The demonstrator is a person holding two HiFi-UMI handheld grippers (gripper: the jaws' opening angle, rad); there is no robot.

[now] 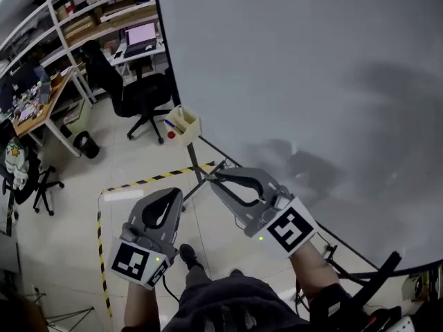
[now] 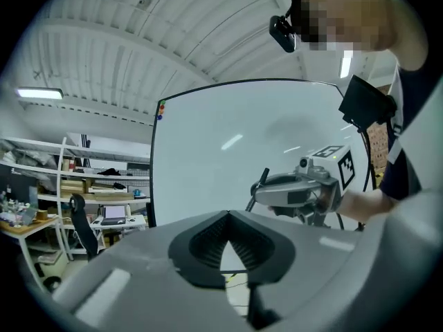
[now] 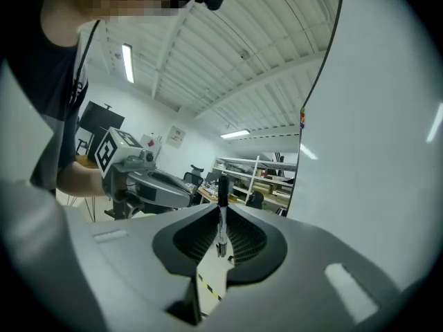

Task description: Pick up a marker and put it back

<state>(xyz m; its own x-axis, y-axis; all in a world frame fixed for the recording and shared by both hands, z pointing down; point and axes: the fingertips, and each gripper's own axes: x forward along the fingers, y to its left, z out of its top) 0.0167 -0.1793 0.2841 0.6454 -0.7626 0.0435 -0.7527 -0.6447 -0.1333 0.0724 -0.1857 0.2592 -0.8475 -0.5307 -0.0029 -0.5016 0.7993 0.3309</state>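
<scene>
The marker (image 3: 221,216) is clamped between the jaws of the right gripper (image 3: 221,205). It stands upright across them, with its black cap above the tips and its pale body down in the gap behind. The jaws are closed to a narrow slit on it. In the head view this gripper (image 1: 212,177) is held level in the air just off the lower edge of the whiteboard (image 1: 291,81), near the board's lower left corner.

The left gripper (image 2: 225,214) has nothing in it. Its jaw tips meet, leaving only the small triangular gap behind them. It (image 1: 174,194) is also held level, beside the right one and apart from it, further from the board.

A small yellowish box (image 1: 185,122) hangs at the whiteboard's lower left corner with coloured markers (image 1: 170,128) sticking out of it, well apart from both grippers.

Below, yellow-and-black tape (image 1: 156,179) runs across the pale floor (image 1: 69,206). Towards the floor's far left stand a black office chair (image 1: 135,95), a desk with a laptop (image 1: 141,36), and shelving (image 1: 97,12).
</scene>
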